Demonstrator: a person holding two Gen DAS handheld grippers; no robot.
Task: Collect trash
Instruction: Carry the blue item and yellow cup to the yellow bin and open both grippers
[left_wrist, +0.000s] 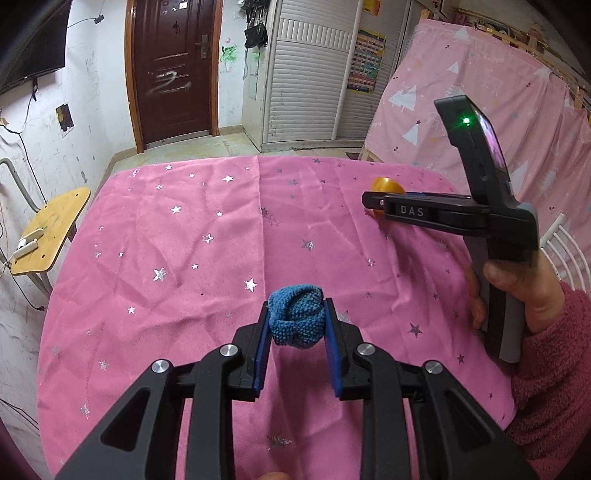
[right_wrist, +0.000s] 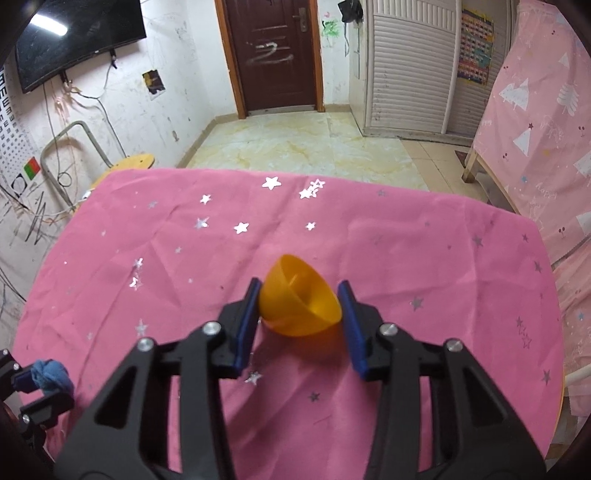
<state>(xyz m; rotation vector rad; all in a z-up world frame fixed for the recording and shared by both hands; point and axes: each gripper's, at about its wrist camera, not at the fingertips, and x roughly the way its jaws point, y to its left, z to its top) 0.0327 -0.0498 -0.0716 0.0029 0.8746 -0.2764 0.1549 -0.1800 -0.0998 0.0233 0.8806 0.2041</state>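
Observation:
A balled blue knitted cloth (left_wrist: 297, 319) sits between the fingers of my left gripper (left_wrist: 296, 314), which is shut on it just above the pink star-patterned tablecloth (left_wrist: 207, 236). An orange plastic half-shell cup (right_wrist: 297, 304) lies tilted on the cloth between the fingers of my right gripper (right_wrist: 300, 299). The left finger touches it, the right finger stands a little apart, so the jaws are open around it. The right gripper (left_wrist: 373, 201) shows in the left wrist view, with the orange cup (left_wrist: 388, 186) partly hidden behind it. The blue cloth (right_wrist: 51, 376) shows at the lower left of the right wrist view.
A wooden chair seat (left_wrist: 51, 229) stands left of the table. A pink-draped frame (right_wrist: 535, 122) stands to the right. A brown door (right_wrist: 273, 51) and tiled floor (right_wrist: 303, 147) lie beyond the table's far edge. A TV (right_wrist: 74, 37) hangs on the left wall.

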